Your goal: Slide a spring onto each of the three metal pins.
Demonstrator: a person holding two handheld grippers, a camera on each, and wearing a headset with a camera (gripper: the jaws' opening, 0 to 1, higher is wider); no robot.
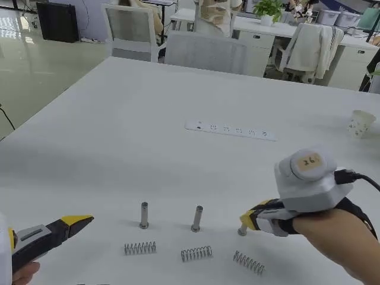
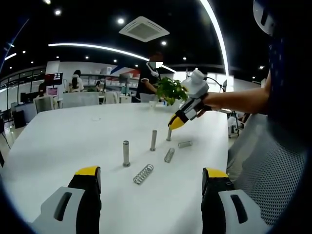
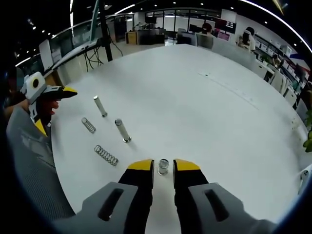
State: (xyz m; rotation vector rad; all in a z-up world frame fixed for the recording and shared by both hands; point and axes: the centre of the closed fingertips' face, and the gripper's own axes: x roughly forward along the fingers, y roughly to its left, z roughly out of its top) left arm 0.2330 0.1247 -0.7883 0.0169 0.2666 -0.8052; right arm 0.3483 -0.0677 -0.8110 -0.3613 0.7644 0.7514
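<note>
Three short metal pins stand in a row on the white table: left pin (image 1: 143, 215), middle pin (image 1: 197, 218), right pin (image 1: 242, 230). A spring lies flat in front of each: left spring (image 1: 140, 247), middle spring (image 1: 196, 253), right spring (image 1: 249, 262). My right gripper (image 1: 246, 221) sits at the right pin. In the right gripper view its jaws stand narrowed around that pin (image 3: 163, 166), which is upright between the yellow tips. My left gripper (image 1: 83, 221) hovers left of the row with jaws wide apart (image 2: 151, 175) and nothing between them, facing the pins (image 2: 126, 153).
A white power strip (image 1: 230, 130) lies mid-table beyond the pins. A paper cup (image 1: 360, 123) stands at the far right. Chairs (image 1: 205, 53) line the far table edge. A person (image 2: 148, 78) stands beyond the table.
</note>
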